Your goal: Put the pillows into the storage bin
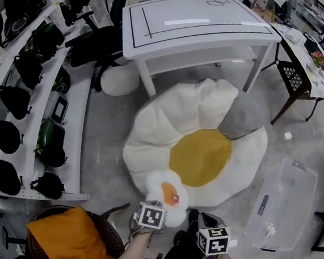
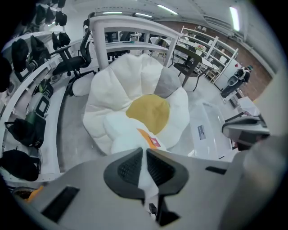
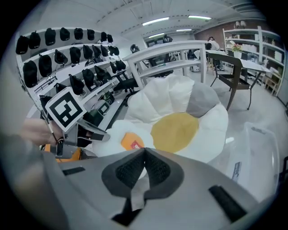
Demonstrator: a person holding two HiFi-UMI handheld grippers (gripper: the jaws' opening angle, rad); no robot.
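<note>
Two hand-held grippers lift a small pillow [image 1: 170, 194], white with an orange centre, just above the near edge of a big pillow [image 1: 199, 155] of the same fried-egg design that lies on the floor. The left gripper [image 1: 155, 206] has its jaws pressed together on a fold of the small pillow's white fabric, which shows between the dark pads in the left gripper view. The right gripper [image 1: 197, 219], close beside it, pinches another fold of the same pillow in the same way. The big pillow, white-petalled with a yellow middle and one grey petal, sits partly under a white table [image 1: 195, 21]. The clear bin [image 1: 283, 203] stands on the floor just right of the big pillow, apart from both grippers. An orange cushion [image 1: 63, 233] rests in a dark chair at lower left, below shelves [image 1: 35, 85] of black bags.
</note>
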